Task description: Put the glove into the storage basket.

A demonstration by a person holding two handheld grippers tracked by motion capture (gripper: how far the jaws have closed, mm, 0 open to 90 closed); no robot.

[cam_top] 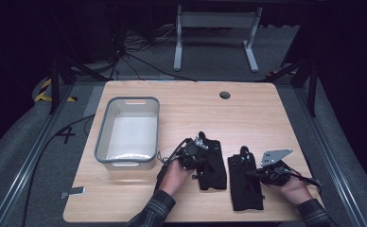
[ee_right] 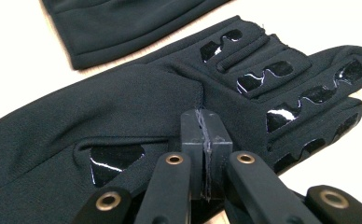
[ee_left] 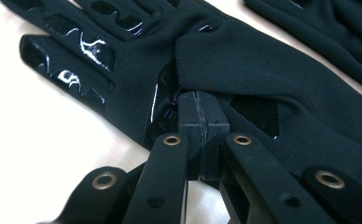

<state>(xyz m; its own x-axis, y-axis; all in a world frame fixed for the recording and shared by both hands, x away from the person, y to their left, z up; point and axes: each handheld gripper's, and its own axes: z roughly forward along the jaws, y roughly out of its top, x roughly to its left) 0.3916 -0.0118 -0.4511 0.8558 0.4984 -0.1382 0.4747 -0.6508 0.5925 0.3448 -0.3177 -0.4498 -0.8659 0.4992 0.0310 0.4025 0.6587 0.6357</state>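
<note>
Two black gloves lie side by side on the table (cam_top: 266, 109). Left gripper (ee_left: 200, 100) pinches a fold of the left glove (cam_top: 212, 165). Right gripper (ee_right: 205, 119) pinches the right glove (cam_top: 244, 187). Both pairs of jaws are pressed together.

Left gripper (cam_top: 205, 142): held low, jaws pressed fully together.
Right gripper (cam_top: 244, 153): held low, jaws pressed fully together.
Forearms: brought in from the near edge, sleeves checked.

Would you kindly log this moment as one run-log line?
left gripper: shut on left glove | right gripper: shut on right glove | grey bin: apart
</note>
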